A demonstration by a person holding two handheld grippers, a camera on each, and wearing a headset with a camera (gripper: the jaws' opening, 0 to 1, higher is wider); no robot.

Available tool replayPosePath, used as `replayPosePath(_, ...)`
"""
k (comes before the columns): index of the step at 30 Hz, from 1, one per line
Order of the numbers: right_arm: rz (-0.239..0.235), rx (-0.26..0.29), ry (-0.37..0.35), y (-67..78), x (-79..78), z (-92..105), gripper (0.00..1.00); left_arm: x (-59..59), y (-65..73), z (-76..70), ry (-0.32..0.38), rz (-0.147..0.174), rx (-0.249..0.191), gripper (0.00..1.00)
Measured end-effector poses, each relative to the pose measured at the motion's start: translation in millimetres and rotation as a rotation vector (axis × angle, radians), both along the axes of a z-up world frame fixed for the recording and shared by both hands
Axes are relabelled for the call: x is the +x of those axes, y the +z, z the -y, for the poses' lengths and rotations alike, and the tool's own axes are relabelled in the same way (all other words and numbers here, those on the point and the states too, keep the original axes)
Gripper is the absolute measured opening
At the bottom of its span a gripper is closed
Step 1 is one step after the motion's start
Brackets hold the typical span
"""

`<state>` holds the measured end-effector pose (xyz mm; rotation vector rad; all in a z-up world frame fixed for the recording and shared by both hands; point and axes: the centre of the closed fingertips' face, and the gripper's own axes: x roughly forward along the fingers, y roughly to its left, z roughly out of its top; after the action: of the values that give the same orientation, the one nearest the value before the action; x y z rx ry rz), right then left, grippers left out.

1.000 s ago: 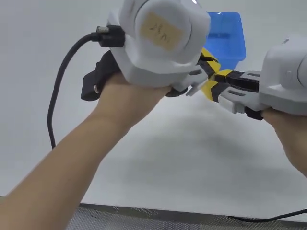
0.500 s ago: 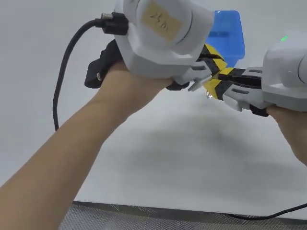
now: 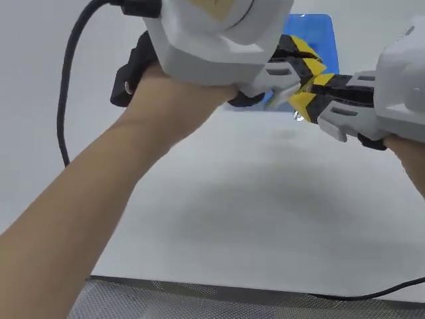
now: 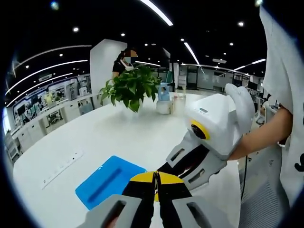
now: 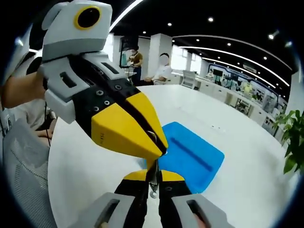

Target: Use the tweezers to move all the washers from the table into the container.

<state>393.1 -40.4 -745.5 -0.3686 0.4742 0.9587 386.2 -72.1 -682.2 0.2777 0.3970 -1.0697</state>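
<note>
A white table [image 3: 265,199] carries a blue container [image 5: 190,156], with a potted plant [image 4: 130,88] farther off

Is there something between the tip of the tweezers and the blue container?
Nothing visible on the table between them. The tweezers are beside the container; the left gripper hangs just above their tip.

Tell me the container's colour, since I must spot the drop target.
Blue; the container shows best in the right gripper view.
</note>
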Motion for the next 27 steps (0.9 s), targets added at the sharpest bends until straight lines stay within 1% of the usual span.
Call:
replayPosePath(1, 0.007, 0.005, -0.003, 3.9, 1.6, -0.3, 0.03, 0.4, 4.0, 0.5, 0.001, 0.011, 0.000, 0.00)
replayPosePath(2, 0.023, 0.010, -0.005, 10.3, 4.6, -0.7, 0.03, 1.8, 10.3, 1.1, 0.001, 0.028, -0.002, 0.00)
replayPosePath(4, 0.050, 0.016, -0.011, 17.2, 10.8, -0.7, 0.03, 4.8, 18.5, 0.9, 0.008, 0.054, -0.006, 0.00)
replayPosePath(5, 0.069, 0.027, -0.015, 23.5, 15.5, -1.2, 0.03, 7.7, 25.3, 0.6, 0.017, 0.076, -0.015, 0.00)
replayPosePath(7, 0.097, 0.037, -0.018, 31.5, 23.3, -2.6, 0.03, 11.8, 32.7, -0.2, 0.029, 0.096, -0.025, 0.00)
replayPosePath(10, 0.125, 0.030, -0.020, 32.0, 36.2, -1.8, 0.03, 18.7, 34.2, -1.4, 0.042, 0.119, -0.021, 0.00)
replayPosePath(13, 0.136, 0.016, -0.028, 23.6, 50.5, 1.8, 0.03, 27.4, 28.9, -1.7, 0.055, 0.123, -0.015, 0.00)
replayPosePath(14, 0.131, 0.019, -0.035, 25.0, 46.6, 0.5, 0.03, 31.2, 24.9, -1.8, 0.065, 0.115, -0.018, 0.00)
replayPosePath(17, 0.120, 0.020, -0.049, 15.5, 53.4, 0.2, 0.03, 37.7, 15.4, -2.1, 0.082, 0.108, -0.010, 0.00)
replayPosePath(19, 0.119, 0.005, -0.058, 7.3, 57.4, 0.5, 0.03, 40.1, 8.3, -1.9, 0.089, 0.102, 0.000, 0.00)
replayPosePath(20, 0.116, 0.001, -0.059, 6.1, 55.2, -3.5, 0.03, 40.8, 5.5, -1.9, 0.090, 0.099, 0.005, 0.00)
replayPosePath(23, 0.096, -0.006, -0.065, -4.6, 55.7, -4.9, 0.03, 44.0, -5.9, -4.0, 0.096, 0.082, 0.027, 0.00)
replayPosePath(27, 0.081, -0.007, -0.077, -10.9, 56.7, -5.3, 0.03, 46.8, -13.5, -4.9, 0.103, 0.067, 0.026, 0.00)
